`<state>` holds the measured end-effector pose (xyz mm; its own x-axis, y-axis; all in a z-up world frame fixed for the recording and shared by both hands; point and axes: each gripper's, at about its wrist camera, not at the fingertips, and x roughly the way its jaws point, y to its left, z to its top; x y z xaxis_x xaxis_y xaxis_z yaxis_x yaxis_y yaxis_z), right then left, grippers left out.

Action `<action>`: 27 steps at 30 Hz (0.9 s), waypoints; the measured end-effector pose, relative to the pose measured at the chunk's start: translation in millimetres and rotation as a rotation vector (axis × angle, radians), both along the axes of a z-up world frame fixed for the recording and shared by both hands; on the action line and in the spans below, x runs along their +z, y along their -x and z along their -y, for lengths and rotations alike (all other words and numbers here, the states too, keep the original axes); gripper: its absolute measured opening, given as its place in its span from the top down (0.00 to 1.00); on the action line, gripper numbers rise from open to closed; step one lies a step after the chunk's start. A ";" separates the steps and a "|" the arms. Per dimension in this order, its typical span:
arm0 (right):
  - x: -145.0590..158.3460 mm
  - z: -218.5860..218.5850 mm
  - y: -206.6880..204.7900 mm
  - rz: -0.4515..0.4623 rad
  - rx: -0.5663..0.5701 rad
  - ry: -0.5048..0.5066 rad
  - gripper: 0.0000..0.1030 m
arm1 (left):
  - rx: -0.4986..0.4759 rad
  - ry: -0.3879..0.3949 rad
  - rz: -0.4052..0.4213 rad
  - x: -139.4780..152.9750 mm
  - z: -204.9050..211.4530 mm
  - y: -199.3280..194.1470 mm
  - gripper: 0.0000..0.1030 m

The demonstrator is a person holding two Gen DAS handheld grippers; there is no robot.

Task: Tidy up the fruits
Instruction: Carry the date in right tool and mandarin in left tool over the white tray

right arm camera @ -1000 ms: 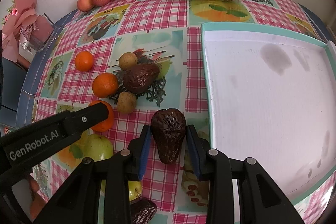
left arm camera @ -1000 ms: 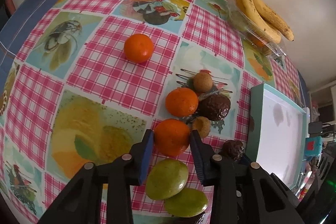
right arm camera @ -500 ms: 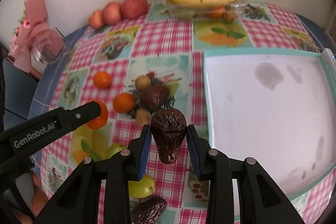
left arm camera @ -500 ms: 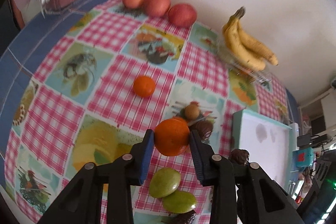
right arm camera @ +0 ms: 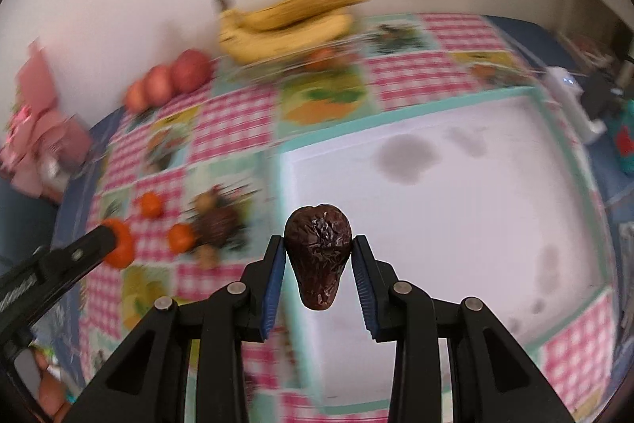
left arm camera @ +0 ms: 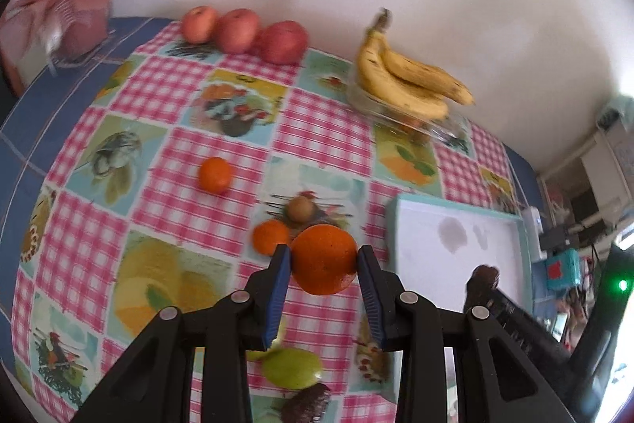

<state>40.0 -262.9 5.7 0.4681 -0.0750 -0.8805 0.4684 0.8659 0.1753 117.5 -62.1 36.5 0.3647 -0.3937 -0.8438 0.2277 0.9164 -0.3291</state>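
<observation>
Change: both hand-held grippers are higher above the table than a second ago, each carrying its fruit up with it; the right view is now blurred.
Left hand-held gripper [left arm camera: 324,266]: its blue pads pinch a round orange tangerine [left arm camera: 324,258], held in the air over the checked pink-and-picture tablecloth [left arm camera: 166,86].
Right hand-held gripper [right arm camera: 318,256]: pressed against a wrinkled dark-brown avocado [right arm camera: 318,256], held over the near left edge of the white tray with the teal rim [right arm camera: 436,185].
Tray: lies toward the table's right edge.
Left on the table: two more tangerines [left arm camera: 214,174], a small brown round fruit [left arm camera: 300,208], green apples [left arm camera: 291,369] near the front edge.
Far edge: three red apples [left arm camera: 237,29]; yellow bananas [left arm camera: 404,82] on a clear plastic box.
</observation>
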 end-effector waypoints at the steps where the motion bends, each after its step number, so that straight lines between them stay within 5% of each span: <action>1: 0.1 8.9 4.2 -0.003 -0.027 0.003 0.65 | -0.016 -0.002 0.003 0.9 6.6 2.3 0.64; 14: 3.6 108.4 63.9 0.029 -0.274 -0.024 0.65 | -0.224 0.004 0.004 -1.4 96.7 46.2 0.64; 21: 8.2 126.7 76.2 0.039 -0.311 -0.002 0.65 | -0.298 -0.036 -0.001 -17.2 133.7 61.8 0.64; 27: -16.6 136.0 77.5 -0.014 -0.322 -0.009 0.65 | -0.327 -0.095 -0.035 -47.3 150.7 65.3 0.64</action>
